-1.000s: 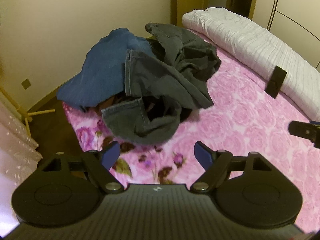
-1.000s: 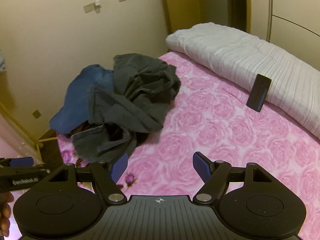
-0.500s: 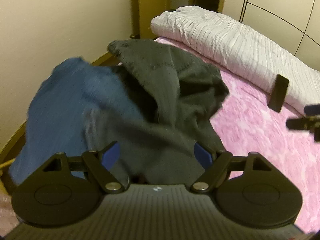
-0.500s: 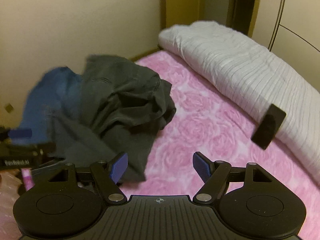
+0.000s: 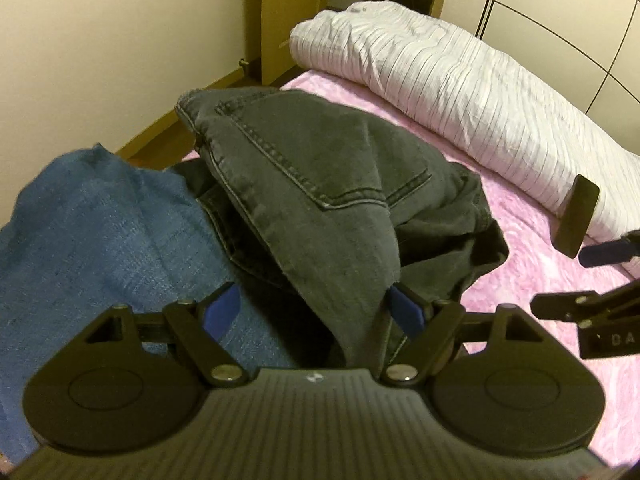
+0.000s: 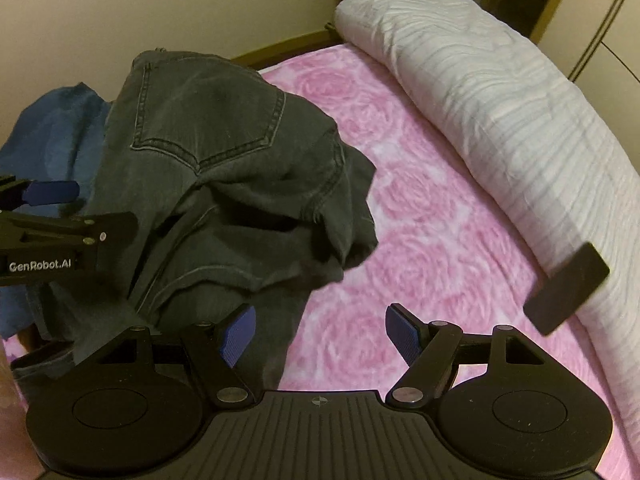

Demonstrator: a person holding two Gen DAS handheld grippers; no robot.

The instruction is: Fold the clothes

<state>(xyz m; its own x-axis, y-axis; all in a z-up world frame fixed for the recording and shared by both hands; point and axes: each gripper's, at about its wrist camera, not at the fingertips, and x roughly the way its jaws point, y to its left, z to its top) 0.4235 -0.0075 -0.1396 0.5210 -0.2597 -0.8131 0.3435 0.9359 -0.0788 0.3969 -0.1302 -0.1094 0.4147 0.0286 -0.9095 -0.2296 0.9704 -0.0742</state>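
The bed [image 6: 420,216] fills both views, spread with a pink rose-patterned sheet, and along its far side lies a long rolled white quilt [image 6: 500,92], ribbed with thin stripes. At the near corner of the bed, close to the cream wall [image 5: 120,40], sits the heap of clothes: a pair of dark grey jeans [image 5: 320,184] is crumpled on top, one back pocket facing up, its folds spilling onto the pink sheet. Under and beside the jeans, on the wall side, a blue garment [image 5: 100,232] lies spread and partly covered by them. Next comes a small flat black object [image 6: 566,288], propped against the quilt's edge, well apart from the clothes. And here are the tools: the left claw [image 5: 312,312] hangs right over the pile, its blue pads apart, a fold of the jeans lying between them, with the right-hand pad just at the cloth's edge and no squeeze on it. The right claw [image 6: 320,334] hovers beside it, pads spread wide too, with its left pad over the jeans' edge and its right pad over bare pink sheet, gripping nothing.
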